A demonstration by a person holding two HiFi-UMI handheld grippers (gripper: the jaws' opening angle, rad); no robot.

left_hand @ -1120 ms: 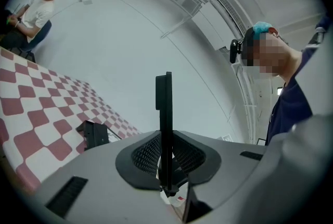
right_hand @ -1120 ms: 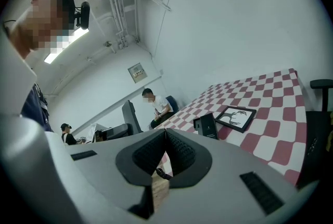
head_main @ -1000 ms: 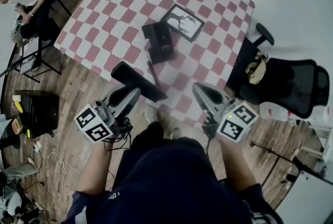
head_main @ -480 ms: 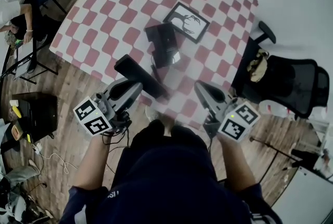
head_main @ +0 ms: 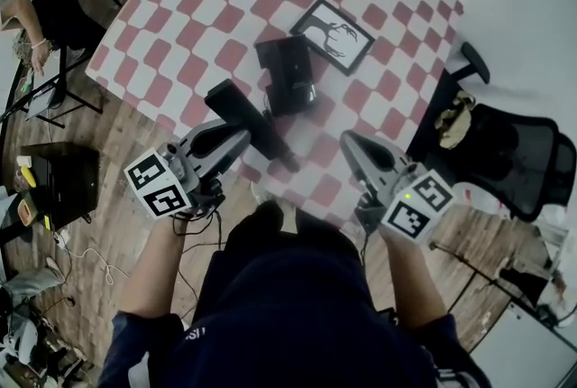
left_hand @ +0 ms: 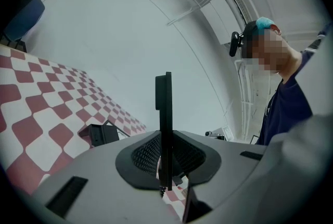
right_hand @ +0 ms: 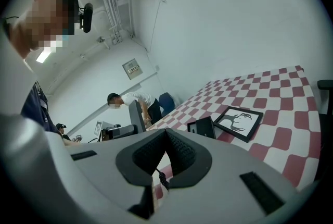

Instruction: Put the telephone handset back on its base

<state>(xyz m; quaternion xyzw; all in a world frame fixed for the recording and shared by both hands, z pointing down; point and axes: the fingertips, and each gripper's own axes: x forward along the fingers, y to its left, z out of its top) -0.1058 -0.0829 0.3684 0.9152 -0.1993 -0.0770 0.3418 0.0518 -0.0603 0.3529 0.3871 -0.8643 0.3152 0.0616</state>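
The black telephone handset [head_main: 257, 126] hangs in the air over the near edge of the checkered table [head_main: 180, 25], with my left gripper [head_main: 236, 135] shut on its near end. Seen along the left jaws, the handset [left_hand: 165, 103] stands edge-on between the pads. The black base [head_main: 287, 75] lies on the table just beyond the handset's far end, and shows small in the left gripper view [left_hand: 101, 134]. My right gripper [head_main: 347, 141] hovers at the table's near edge, to the right of the handset, shut and holding nothing. The base [right_hand: 203, 126] lies ahead of it.
A framed deer picture [head_main: 335, 34] lies right of the base. A black office chair [head_main: 505, 152] stands at the table's right side. A person [head_main: 27, 7] sits at the far left by another chair. A black case [head_main: 63, 183] and cables lie on the wooden floor.
My left gripper has carried the handset forward and right, from off the table's edge to close behind the base. The right gripper has barely moved.
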